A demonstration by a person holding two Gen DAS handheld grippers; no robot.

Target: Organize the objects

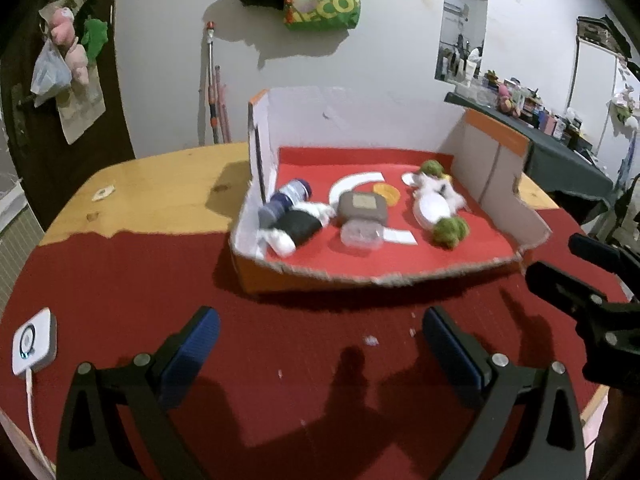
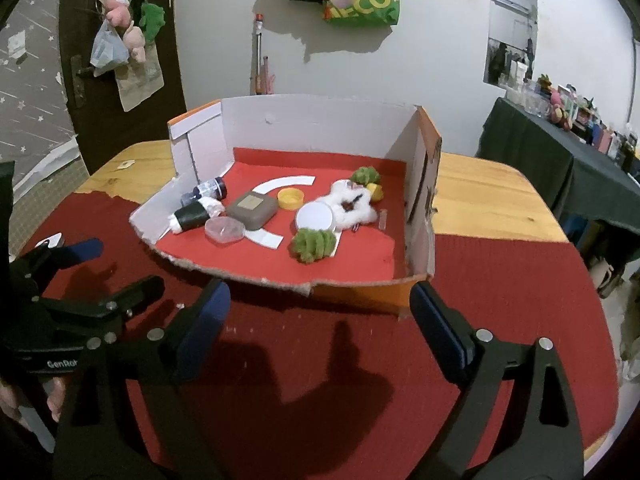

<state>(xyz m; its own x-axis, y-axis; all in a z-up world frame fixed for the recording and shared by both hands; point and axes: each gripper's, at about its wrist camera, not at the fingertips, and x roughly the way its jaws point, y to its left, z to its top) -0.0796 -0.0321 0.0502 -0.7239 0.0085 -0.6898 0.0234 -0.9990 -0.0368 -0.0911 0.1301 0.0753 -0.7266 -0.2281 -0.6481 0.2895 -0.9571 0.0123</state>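
Note:
A low cardboard box (image 1: pixel 360 276) with a torn front edge and red lining stands on the red cloth. Inside lie a dark bottle (image 1: pixel 294 192), a black-and-white sock roll (image 1: pixel 298 226), a grey-brown square case (image 1: pixel 363 206), a clear plastic tub (image 1: pixel 360 236), a yellow cap (image 1: pixel 387 193), a white fluffy toy (image 1: pixel 434 196) and green pom-poms (image 1: pixel 450 231). My left gripper (image 1: pixel 320 332) hovers open over the cloth in front of the box, with nothing in it. My right gripper (image 2: pixel 320 304) is also open and empty, just short of the box (image 2: pixel 260 276). A white round lid (image 2: pixel 315 216) rests by the toy.
A white square device (image 1: pixel 34 344) with a cable sits on the cloth at the left. Bare wooden table (image 1: pixel 160 184) shows behind the cloth. The box's tall right wall (image 2: pixel 424 200) stands near my right gripper. A dark-clothed side table (image 2: pixel 540 148) with clutter is at the far right.

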